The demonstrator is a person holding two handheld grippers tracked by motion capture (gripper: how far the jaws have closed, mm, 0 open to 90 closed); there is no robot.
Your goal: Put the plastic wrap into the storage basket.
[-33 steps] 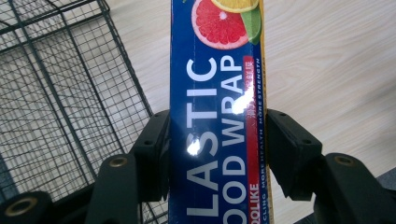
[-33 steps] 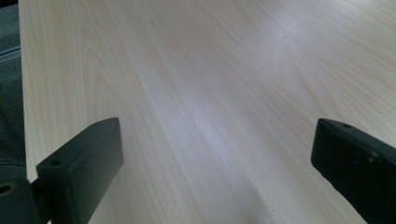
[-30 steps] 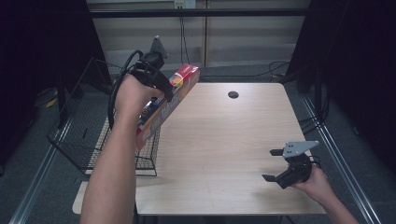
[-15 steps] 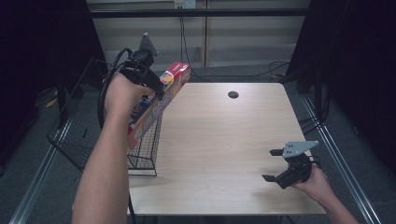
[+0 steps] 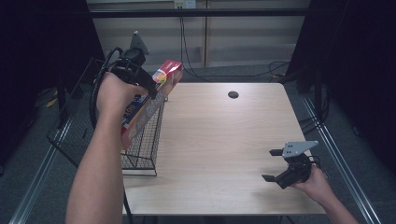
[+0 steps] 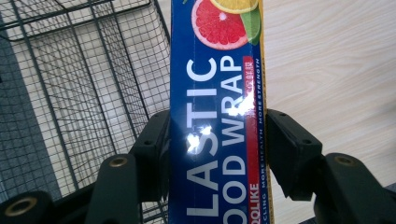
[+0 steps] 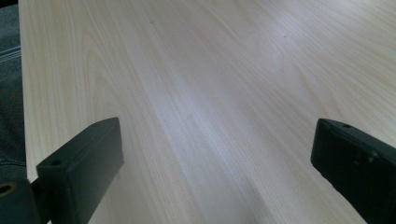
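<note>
My left gripper (image 6: 217, 154) clamps one blue box (image 6: 217, 116) reading "PLASTIC FOOD WRAP" in part, with citrus pictures, above the one wire basket (image 5: 144, 135) at the table's (image 5: 224, 140) left edge. My right gripper (image 5: 275, 164), near right, gapes empty.

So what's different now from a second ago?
The left gripper, clamped on the plastic wrap box, has carried it leftward and a little farther off, over the wire basket at the table's left edge. The grip hasn't changed. The right gripper stayed open, low over the near right corner.
</note>
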